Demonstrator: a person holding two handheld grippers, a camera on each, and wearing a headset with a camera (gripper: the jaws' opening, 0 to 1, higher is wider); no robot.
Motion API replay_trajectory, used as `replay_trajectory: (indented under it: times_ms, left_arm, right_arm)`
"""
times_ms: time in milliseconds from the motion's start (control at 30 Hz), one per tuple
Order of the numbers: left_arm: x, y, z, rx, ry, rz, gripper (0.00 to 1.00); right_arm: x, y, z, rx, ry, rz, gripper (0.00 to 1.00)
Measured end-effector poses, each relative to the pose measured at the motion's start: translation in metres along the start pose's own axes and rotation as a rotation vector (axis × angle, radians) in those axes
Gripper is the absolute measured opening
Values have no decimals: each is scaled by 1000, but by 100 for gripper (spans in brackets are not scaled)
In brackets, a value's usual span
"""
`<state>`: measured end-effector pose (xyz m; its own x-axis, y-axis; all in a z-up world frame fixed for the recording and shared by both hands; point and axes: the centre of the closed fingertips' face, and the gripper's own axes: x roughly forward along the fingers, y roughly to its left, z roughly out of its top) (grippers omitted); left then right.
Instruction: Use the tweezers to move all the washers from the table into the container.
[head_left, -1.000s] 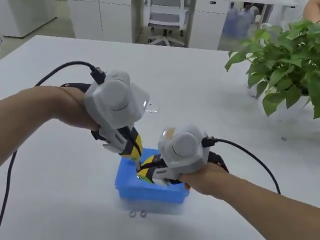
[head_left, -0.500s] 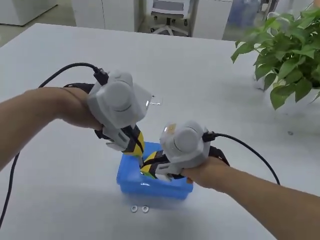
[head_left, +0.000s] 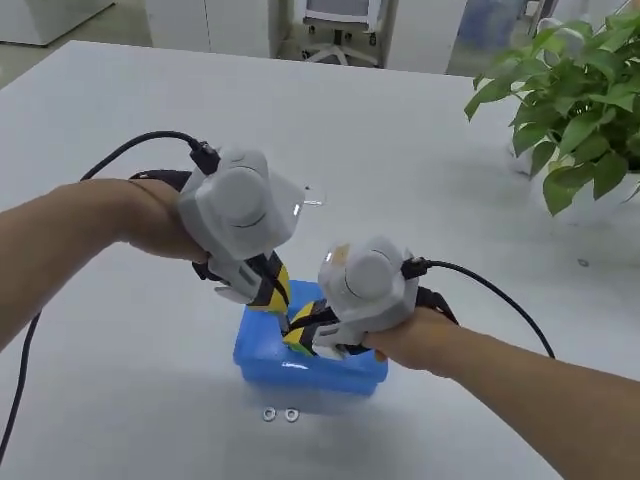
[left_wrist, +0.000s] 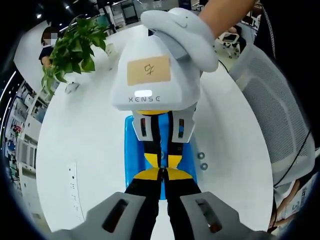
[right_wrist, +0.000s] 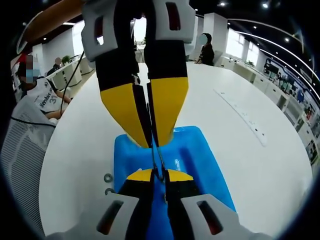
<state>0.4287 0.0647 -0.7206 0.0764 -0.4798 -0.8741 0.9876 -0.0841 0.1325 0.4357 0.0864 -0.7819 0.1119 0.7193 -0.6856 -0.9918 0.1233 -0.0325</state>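
Your left gripper (head_left: 276, 297) and right gripper (head_left: 298, 336) point at each other, tips almost touching, both with jaws pressed together. Your left forearm (head_left: 70, 235) and right forearm (head_left: 520, 390) reach inward.

Wht table (head_left: 400, 150), plant (head_left: 570, 90), office chair (head_left: 345, 20)

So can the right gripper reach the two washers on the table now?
Probably yes: the washers lie bare on the table beside the blue container, and the right gripper hangs just over that container.

Two small silver ring washers (head_left: 268, 414) lie on the white table (head_left: 120, 400) just beside the blue plastic container (head_left: 262, 352) (open-topped); thin metal tweezers (right_wrist: 155, 152) point into it.
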Motion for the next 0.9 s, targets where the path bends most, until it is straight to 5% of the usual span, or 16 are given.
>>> replay_trajectory:
  times_ms: [900]
  left_arm:
    - [-22, -8, 19, 26, 8, 14, 6]
  right_arm:
    - [-24, 9, 17, -41, -28, -30, 10]
